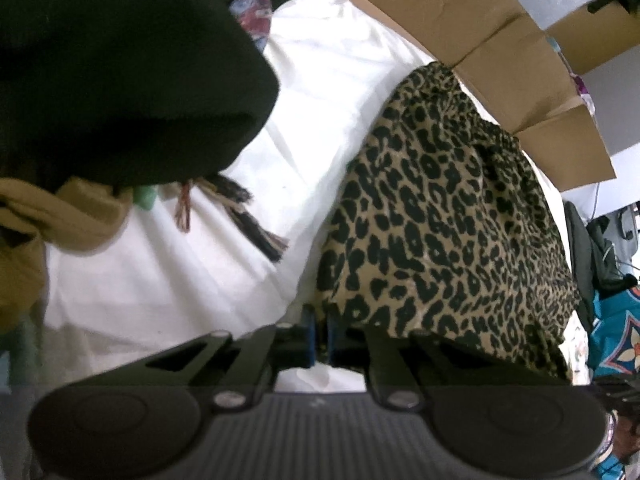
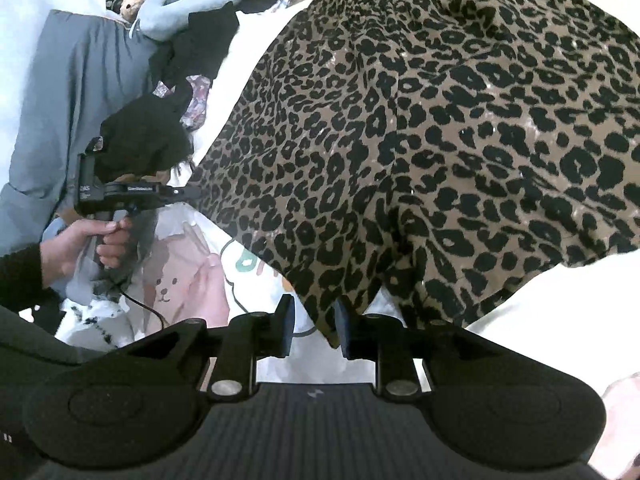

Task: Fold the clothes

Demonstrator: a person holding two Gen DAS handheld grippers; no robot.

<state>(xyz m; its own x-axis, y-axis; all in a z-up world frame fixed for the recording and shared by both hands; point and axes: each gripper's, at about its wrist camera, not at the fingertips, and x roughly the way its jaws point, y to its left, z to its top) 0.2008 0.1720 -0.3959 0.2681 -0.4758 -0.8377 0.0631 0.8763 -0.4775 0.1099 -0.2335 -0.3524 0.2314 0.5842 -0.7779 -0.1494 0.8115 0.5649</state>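
Leopard skirt (image 2: 420,140) lies spread on the white sheet (image 1: 320,92). My left gripper (image 1: 319,340) pinches its corner; only the right view shows my right gripper (image 2: 314,330) parted around the hem, contact unclear.

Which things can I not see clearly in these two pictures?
- Left wrist view: whether the left tool pinches the leopard-print garment; its fingers sit low in the frame, partly behind the hem.
- Left wrist view: the items at top left, hidden by a dark blurred cloth.
- Right wrist view: the garment's right side, cut off by the edge.
- Right wrist view: the small stuffed toy, too small to identify.
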